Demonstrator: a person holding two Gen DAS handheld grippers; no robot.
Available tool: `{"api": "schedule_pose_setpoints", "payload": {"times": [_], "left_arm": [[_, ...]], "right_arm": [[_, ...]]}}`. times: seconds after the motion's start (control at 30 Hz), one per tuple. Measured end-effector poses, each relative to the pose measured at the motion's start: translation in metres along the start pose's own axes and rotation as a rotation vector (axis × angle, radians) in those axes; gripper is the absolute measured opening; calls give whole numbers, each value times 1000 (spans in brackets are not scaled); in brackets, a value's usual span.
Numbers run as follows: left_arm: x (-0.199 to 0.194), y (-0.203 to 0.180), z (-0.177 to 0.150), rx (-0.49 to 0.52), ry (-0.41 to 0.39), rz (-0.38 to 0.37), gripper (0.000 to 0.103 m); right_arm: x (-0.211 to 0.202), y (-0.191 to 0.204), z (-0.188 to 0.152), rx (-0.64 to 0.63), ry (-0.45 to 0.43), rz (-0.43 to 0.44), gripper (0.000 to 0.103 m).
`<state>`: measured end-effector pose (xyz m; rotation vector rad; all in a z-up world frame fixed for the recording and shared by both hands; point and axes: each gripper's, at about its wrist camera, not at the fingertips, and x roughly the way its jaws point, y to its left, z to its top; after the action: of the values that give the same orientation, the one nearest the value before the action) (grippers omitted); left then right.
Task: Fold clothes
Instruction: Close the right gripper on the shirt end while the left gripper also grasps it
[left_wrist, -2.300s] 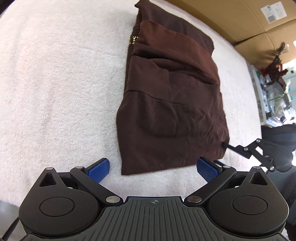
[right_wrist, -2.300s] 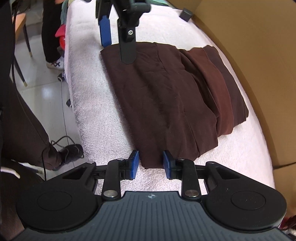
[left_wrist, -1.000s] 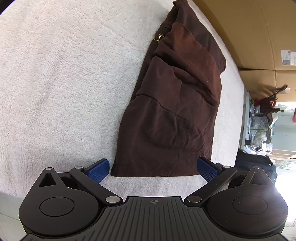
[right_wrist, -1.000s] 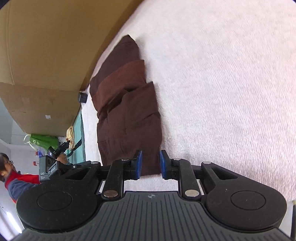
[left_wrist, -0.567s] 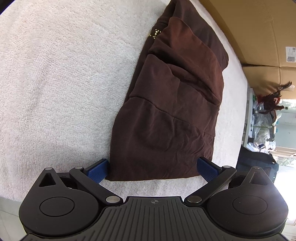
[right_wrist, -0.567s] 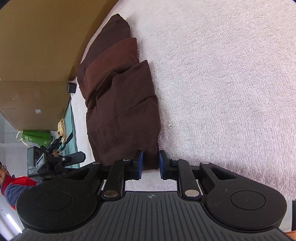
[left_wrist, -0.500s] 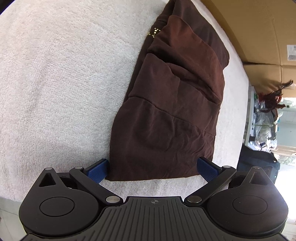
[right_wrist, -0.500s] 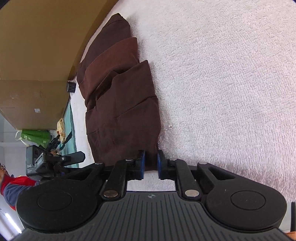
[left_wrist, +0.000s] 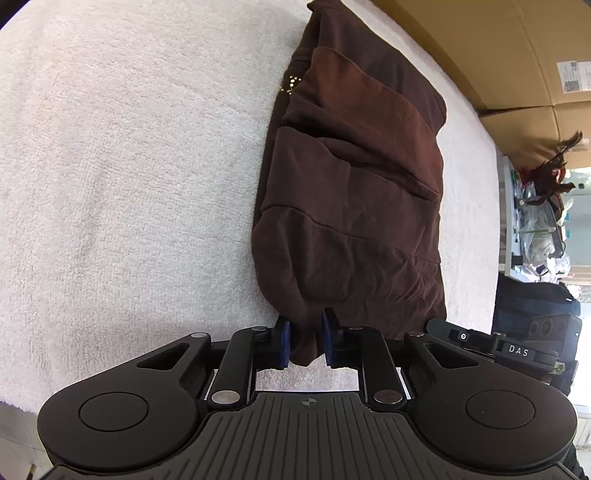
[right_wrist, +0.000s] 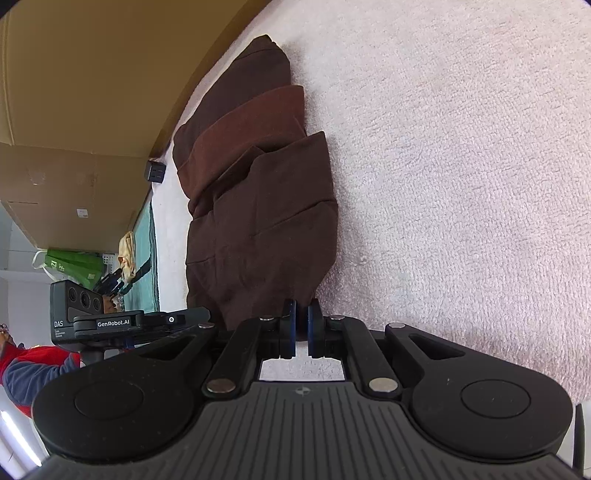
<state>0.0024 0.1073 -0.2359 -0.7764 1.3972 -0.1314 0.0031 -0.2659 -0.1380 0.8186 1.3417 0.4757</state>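
- Cloth (left_wrist: 351, 206), dark brown, lies in a long strip of stacked folds on the white fuzzy counter (left_wrist: 129, 166), near a cardboard wall (right_wrist: 92, 74).
- Some folding looks done, since layers overlap. It is still long, so one more fold may be left.
- Left hand-held gripper (left_wrist: 306, 339) is pinched tight on one near corner.
- Right hand-held gripper (right_wrist: 301, 328) is nearly closed on the other near corner.

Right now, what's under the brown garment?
The brown garment lies on a white fleecy blanket, bare on both sides. Whatever lies beneath its stacked folds is covered. Left gripper and right gripper each pinch its near edge.
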Motion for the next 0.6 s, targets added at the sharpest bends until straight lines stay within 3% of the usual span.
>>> {"api": "schedule_pose_setpoints", "payload": {"times": [0.03, 0.13, 0.3, 0.4, 0.43, 0.47, 0.5, 0.6], "left_arm": [[-1, 3, -1, -5, 1, 3, 32], [0, 9, -5, -22, 24, 5, 75], [3, 9, -12, -30, 24, -9, 77], [5, 8, -12, -28, 13, -11, 75], [6, 7, -12, -27, 10, -12, 66], [6, 6, -12, -26, 6, -12, 39], [7, 6, -12, -26, 2, -13, 28], [7, 2, -13, -4, -11, -15, 22]], "right_arm": [[1, -1, 0, 2, 1, -1, 7], [4, 0, 0, 2, 3, -1, 7], [8, 0, 0, 1, 9, -6, 7], [2, -5, 1, 5, 13, -12, 7], [3, -6, 2, 7, 14, -14, 7], [3, -7, 2, 8, 15, -16, 7], [3, -7, 2, 9, 15, -17, 7], [3, -9, 2, 10, 17, -16, 7]]}}
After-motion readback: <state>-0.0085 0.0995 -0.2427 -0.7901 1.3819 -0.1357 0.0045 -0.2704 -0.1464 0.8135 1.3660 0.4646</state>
